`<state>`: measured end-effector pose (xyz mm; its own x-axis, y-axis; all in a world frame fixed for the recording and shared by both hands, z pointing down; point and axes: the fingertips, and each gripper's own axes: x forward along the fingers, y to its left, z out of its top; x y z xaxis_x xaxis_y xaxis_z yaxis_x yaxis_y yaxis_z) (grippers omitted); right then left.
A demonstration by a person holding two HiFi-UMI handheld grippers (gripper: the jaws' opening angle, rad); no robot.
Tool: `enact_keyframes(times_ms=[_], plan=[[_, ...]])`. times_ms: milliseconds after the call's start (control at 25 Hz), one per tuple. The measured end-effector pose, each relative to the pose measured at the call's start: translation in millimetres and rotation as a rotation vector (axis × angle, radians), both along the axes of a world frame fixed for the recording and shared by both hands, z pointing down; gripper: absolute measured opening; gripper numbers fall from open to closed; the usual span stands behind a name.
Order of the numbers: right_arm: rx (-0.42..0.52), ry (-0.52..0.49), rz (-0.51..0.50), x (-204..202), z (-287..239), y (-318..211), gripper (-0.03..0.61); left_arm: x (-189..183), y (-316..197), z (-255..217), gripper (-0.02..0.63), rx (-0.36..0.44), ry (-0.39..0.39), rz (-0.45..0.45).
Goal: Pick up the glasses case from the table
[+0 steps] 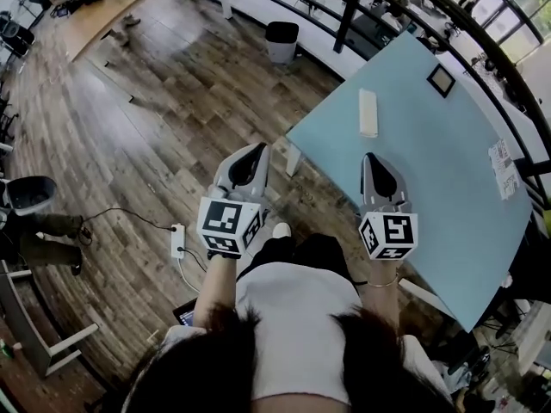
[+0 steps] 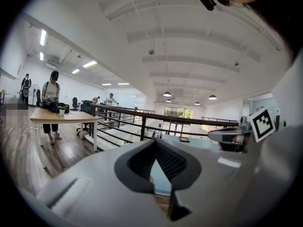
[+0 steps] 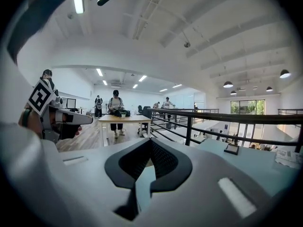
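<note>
The glasses case (image 1: 368, 112) is a white oblong lying on the light blue table (image 1: 430, 162), towards its far left side. My right gripper (image 1: 371, 157) hovers over the table's near edge, a short way in front of the case, with its jaws closed together and nothing in them. My left gripper (image 1: 260, 148) is held over the wooden floor, left of the table's corner; its tips meet and it carries nothing. Each gripper view shows only its own closed jaws: the left gripper (image 2: 155, 141) and the right gripper (image 3: 150, 140). Neither of them shows the case.
A small black square frame (image 1: 441, 80) and a printed sheet (image 1: 504, 169) lie farther back on the table. A black railing (image 1: 344, 15) runs behind it. A bin (image 1: 281, 41) and a power strip (image 1: 178, 240) are on the floor. People stand by a wooden table (image 3: 124, 118) in the distance.
</note>
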<state>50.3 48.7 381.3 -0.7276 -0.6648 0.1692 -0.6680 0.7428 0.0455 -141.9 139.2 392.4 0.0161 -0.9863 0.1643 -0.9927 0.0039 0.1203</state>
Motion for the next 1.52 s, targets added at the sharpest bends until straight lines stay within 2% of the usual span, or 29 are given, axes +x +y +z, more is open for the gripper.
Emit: enact_keyframes(times_ms=[240,480,1080,1520], plan=[[-0.021,0.017,0.028,-4,8,-13,0.002,-5,-12,14,0.057,-0.024,0.019,0.020],[-0.040,0.006,0.056,-4,21,-46,0.002,-9,-45,27,0.057,-0.042,0.015,0.041],[-0.055,0.001,0.154,-12,21,-183,0.002,-19,-222,0,0.057,-0.014,-0.032,0.175],[-0.058,-0.006,0.267,21,17,-223,0.002,8,-288,-7,0.057,-0.014,-0.041,0.291]])
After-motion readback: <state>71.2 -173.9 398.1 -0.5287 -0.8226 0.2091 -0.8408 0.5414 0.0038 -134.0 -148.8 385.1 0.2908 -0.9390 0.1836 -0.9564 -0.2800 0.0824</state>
